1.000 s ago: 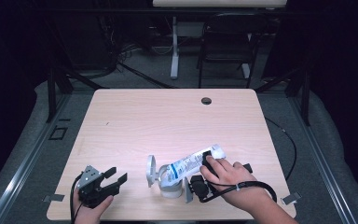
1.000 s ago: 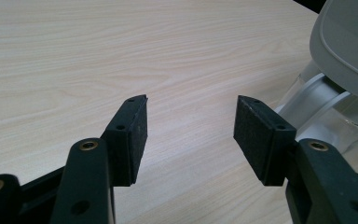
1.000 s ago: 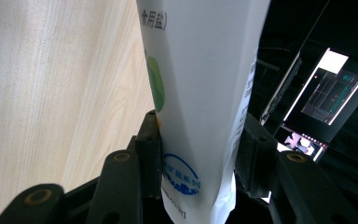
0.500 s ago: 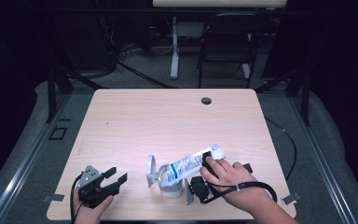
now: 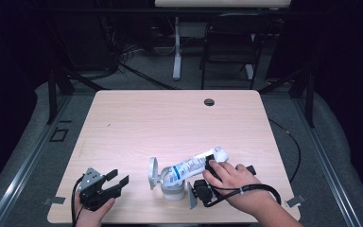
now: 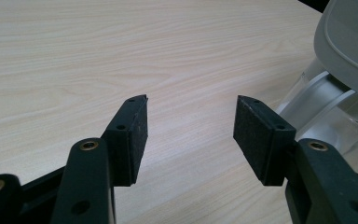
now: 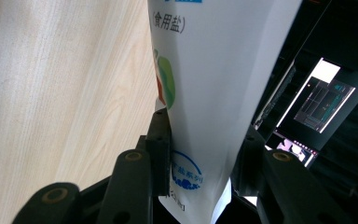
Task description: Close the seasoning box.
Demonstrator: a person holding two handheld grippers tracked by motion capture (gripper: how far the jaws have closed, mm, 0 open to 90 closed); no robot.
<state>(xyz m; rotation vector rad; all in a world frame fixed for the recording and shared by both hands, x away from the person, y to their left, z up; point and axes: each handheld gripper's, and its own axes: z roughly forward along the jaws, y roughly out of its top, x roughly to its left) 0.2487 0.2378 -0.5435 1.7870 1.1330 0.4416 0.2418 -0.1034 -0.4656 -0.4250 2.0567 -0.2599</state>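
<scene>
Right tool (image 7: 205, 140) closing on salt bag (image 7: 214, 70) — its printed label legible up close, high view shows bag tipped into jar (image 5: 172, 189), left tool (image 6: 191, 135) open, empty

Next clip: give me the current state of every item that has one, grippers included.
Salt bag: tilted, mouth over the container, clamped.
Container: upright, hinged lid flipped open.
Right gripper: jaws just closing, shut on the bag.
Left gripper: open, empty, beside the container.

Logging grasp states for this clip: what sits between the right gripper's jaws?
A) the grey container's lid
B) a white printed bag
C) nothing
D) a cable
B: in the right gripper view the right gripper has its jaws, which have just been closing, on either side of the white printed bag.
</scene>
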